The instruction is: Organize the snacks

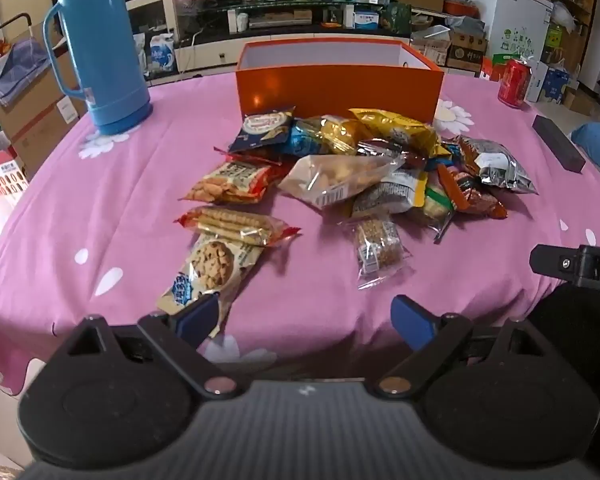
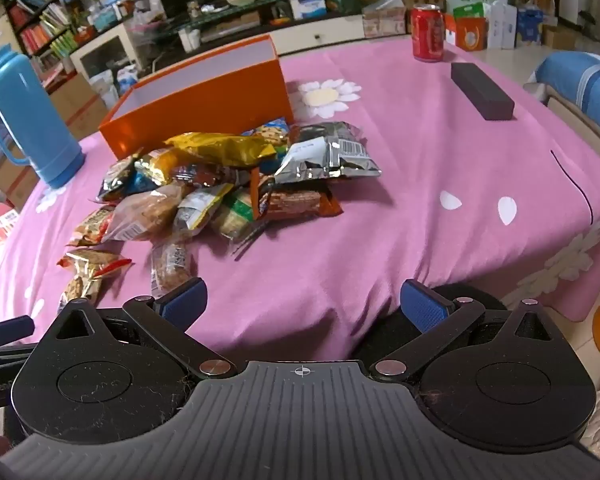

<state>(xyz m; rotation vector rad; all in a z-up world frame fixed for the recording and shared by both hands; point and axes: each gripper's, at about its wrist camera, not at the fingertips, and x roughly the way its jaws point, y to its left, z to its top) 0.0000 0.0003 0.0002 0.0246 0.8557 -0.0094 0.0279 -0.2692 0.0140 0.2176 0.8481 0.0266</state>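
Note:
A pile of snack packets [image 1: 364, 164] lies on the pink tablecloth in front of an open orange box [image 1: 340, 84]; the pile [image 2: 228, 176] and the box [image 2: 204, 100] also show in the right wrist view. A cookie packet [image 1: 208, 272] and a biscuit-stick packet [image 1: 236, 224] lie nearest my left gripper [image 1: 306, 320], which is open and empty at the table's near edge. My right gripper [image 2: 304, 306] is open and empty, also at the near edge, to the right of the pile. The right gripper's finger shows in the left wrist view [image 1: 556, 262].
A tall blue thermos [image 1: 100, 48] stands at the back left. A red soda can [image 1: 514, 82] stands at the back right. A dark rectangular block [image 2: 482, 90] lies on the right side. A blue-striped cushion [image 2: 580, 80] is off the right edge.

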